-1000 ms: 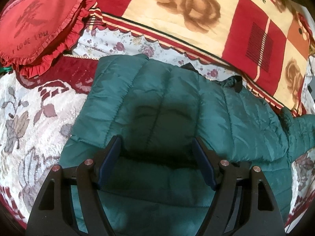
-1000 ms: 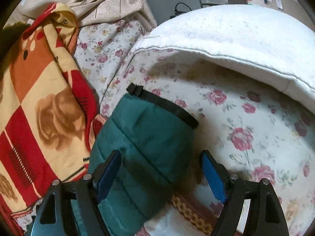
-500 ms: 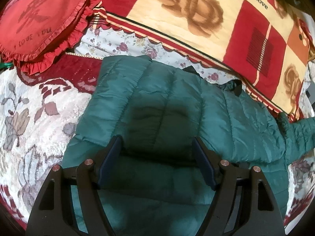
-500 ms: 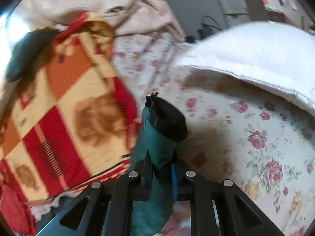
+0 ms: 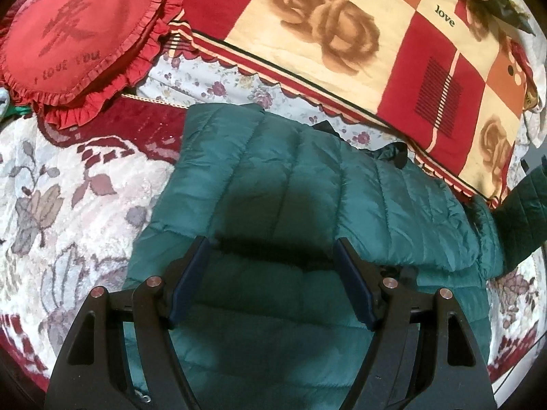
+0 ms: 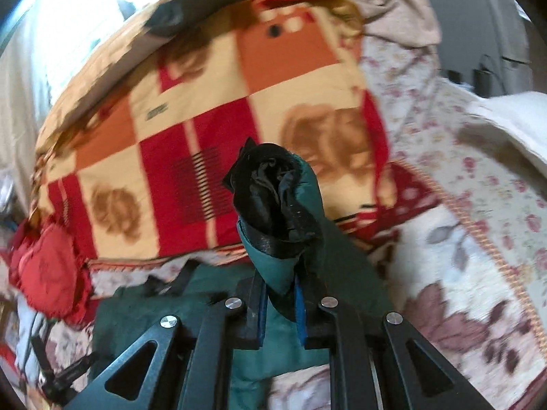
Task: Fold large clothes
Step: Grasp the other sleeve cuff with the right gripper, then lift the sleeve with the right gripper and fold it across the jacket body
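A dark green quilted puffer jacket (image 5: 301,184) lies spread across the bed in the left wrist view. My left gripper (image 5: 271,242) hangs just above its middle, open, with its blue pads (image 5: 188,276) on either side of a fold and nothing pinched. At the right edge one sleeve (image 5: 526,212) is lifted off the bed. In the right wrist view my right gripper (image 6: 278,283) is shut on that sleeve (image 6: 273,266). The sleeve's black cuff (image 6: 270,191) sticks up past the fingertips. The jacket body (image 6: 143,317) lies below and to the left.
A red heart-shaped frilled cushion (image 5: 78,34) sits at the far left. A red, cream and orange rose-patterned blanket (image 5: 342,34) runs along the jacket's far side. A floral bedspread (image 5: 51,205) covers the bed. A white duvet (image 6: 512,119) lies at the right.
My right gripper closed on the sleeve, lifted it and swung it left toward the jacket body. The sleeve now shows raised at the right edge of the left view. The left gripper barely moved.
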A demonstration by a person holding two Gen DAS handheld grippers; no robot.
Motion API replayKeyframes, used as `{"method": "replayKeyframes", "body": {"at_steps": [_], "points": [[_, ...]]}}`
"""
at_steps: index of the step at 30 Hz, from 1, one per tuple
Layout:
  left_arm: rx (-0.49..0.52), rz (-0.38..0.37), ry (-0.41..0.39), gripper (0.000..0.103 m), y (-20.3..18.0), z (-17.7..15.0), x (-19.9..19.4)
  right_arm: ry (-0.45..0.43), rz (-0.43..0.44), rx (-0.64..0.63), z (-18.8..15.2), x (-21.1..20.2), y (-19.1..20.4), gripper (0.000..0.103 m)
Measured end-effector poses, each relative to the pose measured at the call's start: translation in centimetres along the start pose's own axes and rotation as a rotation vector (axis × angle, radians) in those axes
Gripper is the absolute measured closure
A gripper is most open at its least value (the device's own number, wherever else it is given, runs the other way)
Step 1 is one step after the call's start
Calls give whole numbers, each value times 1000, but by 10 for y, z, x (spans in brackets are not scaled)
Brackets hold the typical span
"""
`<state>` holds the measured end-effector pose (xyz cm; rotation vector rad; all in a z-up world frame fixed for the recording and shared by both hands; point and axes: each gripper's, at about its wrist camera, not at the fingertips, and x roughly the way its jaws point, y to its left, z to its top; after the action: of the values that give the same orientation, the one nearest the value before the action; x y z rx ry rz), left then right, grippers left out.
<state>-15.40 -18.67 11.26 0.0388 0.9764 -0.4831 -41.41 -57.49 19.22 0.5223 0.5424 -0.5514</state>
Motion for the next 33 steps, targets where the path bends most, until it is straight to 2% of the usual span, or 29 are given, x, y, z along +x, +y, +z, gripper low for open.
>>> {"method": "replayKeyframes", "body": {"at_steps": [11,18,33], "points": [[-28,17,-3,28,23,1,-6,125,144,-148,-34,8,98,91],[-42,20,-3,28,35,2,-6,177,188,-216,-54,25,153,91],[-114,15,10,28,75,3,-2,357,296,-193,-107,104,239,91]]}}
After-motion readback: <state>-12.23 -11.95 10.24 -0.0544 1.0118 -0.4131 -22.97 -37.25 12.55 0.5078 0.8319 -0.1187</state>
